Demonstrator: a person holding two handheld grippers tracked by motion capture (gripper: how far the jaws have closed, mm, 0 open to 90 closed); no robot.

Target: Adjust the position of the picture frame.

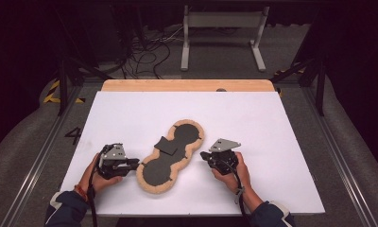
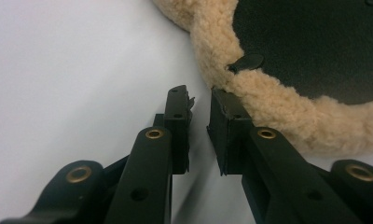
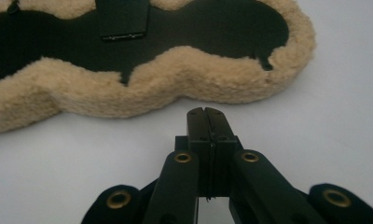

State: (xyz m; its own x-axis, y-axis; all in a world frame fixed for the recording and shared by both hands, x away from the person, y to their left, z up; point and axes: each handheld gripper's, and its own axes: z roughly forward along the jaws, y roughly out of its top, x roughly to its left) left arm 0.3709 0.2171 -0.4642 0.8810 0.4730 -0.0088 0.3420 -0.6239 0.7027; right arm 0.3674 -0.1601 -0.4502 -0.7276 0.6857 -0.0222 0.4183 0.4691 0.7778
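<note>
A peanut-shaped pad (image 1: pixel 161 168) lies flat mid-table, black inside with a tan fleece rim (image 1: pixel 145 182). A black flap (image 1: pixel 166 145) lies across its waist. My left gripper (image 1: pixel 136 164) sits at the left edge of the pad's near lobe. In the left gripper view the left gripper (image 2: pixel 199 100) is open by a narrow gap with nothing in it. One jaw touches the fleece (image 2: pixel 278 102), close to a small black tab (image 2: pixel 246 62). My right gripper (image 1: pixel 203 155) is just right of the pad's waist. It (image 3: pixel 207 112) is shut and empty, a little short of the fleece (image 3: pixel 189 74).
The pad rests on a white board (image 1: pixel 130 113) laid over a wooden table (image 1: pixel 187 85). Beyond the table's far edge stand a white metal frame (image 1: pixel 222 28) and loose cables (image 1: pixel 149 52) on the floor. Dark tripod legs (image 1: pixel 64 80) flank both far corners.
</note>
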